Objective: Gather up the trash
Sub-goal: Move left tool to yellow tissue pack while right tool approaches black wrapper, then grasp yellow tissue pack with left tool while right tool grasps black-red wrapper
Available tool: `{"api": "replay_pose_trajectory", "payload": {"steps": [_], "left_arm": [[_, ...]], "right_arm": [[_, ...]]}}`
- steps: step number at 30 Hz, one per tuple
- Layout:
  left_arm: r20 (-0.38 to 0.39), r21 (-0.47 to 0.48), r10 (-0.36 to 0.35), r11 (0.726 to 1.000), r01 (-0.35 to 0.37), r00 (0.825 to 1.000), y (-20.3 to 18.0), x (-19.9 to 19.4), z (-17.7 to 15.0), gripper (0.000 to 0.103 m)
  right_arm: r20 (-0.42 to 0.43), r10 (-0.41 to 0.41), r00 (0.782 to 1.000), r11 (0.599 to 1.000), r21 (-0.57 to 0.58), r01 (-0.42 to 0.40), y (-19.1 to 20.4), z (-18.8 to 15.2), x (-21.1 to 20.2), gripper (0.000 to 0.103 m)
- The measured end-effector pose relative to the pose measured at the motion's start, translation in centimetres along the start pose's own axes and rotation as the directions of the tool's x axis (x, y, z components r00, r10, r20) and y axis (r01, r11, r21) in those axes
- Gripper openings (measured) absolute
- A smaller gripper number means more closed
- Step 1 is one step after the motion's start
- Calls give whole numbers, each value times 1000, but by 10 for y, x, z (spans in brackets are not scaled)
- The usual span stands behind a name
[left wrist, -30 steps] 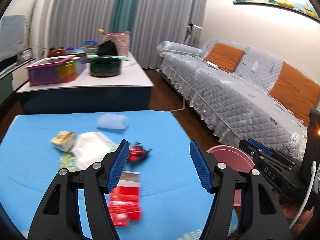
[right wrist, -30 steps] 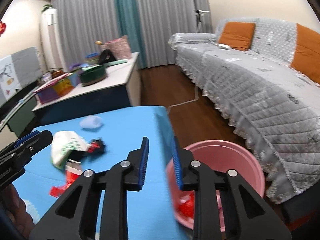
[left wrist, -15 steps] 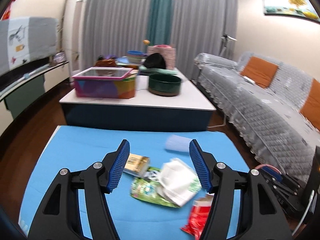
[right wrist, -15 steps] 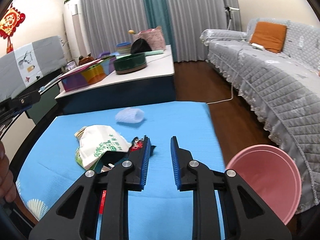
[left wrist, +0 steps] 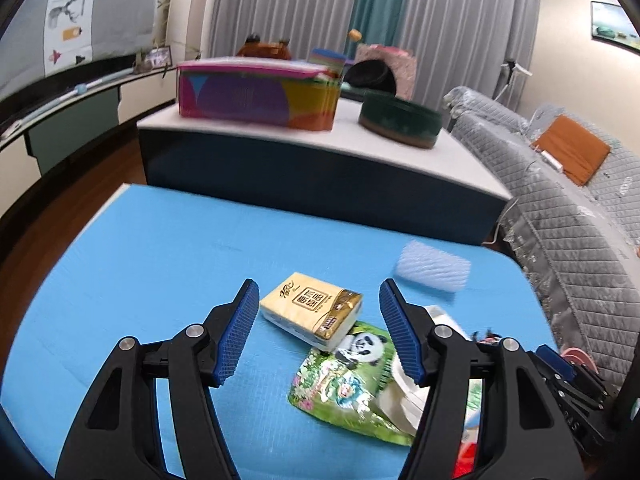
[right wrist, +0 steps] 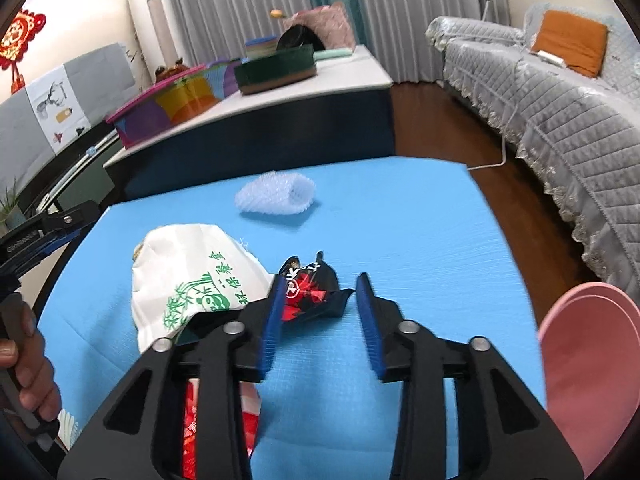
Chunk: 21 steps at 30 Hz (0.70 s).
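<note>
On the blue worktop [left wrist: 140, 260] the trash lies bunched toward the right half: a gold tissue pack [left wrist: 312, 310], a green panda-print pouch [left wrist: 344, 384] partly under it, a white printed bag [right wrist: 192, 276], a black-and-red wrapper [right wrist: 312, 292], red packaging [right wrist: 192, 432] at the near edge, and a pale foam net sleeve [right wrist: 276, 196] lying alone toward the far edge. A pink bin [right wrist: 592, 368] sits off the right edge, presumably there so that each piece makes only a short trip. The left gripper [left wrist: 316, 332] is spread wide and empty, its fingers bracketing the tissue pack from above — a line-up for a grasp, as I judge it, since the pack is blocky and sits on top of the pouch. The right gripper [right wrist: 320, 312] is open more narrowly and also holds nothing, with the wrapper lying just beyond and between its fingertips, the left pad overlapping it; a thin, crinkled thing needs little opening. Compared with half a second ago, the left gripper has come lower and closer to the pile, so the tissue pack now fills the gap where a looser heap showed before. The right gripper, nearly closed then, has parted its jaws and moved in on the wrapper — and the bin has slid to the picture's edge.
</note>
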<state>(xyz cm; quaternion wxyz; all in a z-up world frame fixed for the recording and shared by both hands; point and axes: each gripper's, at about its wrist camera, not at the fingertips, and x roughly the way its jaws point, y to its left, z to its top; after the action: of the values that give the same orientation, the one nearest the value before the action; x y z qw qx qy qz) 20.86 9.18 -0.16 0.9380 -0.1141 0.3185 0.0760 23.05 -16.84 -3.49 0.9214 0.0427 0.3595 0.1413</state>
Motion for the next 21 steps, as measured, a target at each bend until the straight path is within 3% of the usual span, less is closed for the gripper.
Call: {"api": "replay_pose_trajectory", "payload": {"steps": [7, 21], "left_arm": [[-64, -33, 50, 998, -53, 997, -2, 39, 0, 88], [-200, -79, 97, 990, -115, 975, 0, 75, -8, 93]], "right_arm": [[-55, -2, 998, 1000, -23, 0, 3, 2, 19, 46], [-127, -35, 991, 999, -27, 32, -5, -6, 39, 43]]}}
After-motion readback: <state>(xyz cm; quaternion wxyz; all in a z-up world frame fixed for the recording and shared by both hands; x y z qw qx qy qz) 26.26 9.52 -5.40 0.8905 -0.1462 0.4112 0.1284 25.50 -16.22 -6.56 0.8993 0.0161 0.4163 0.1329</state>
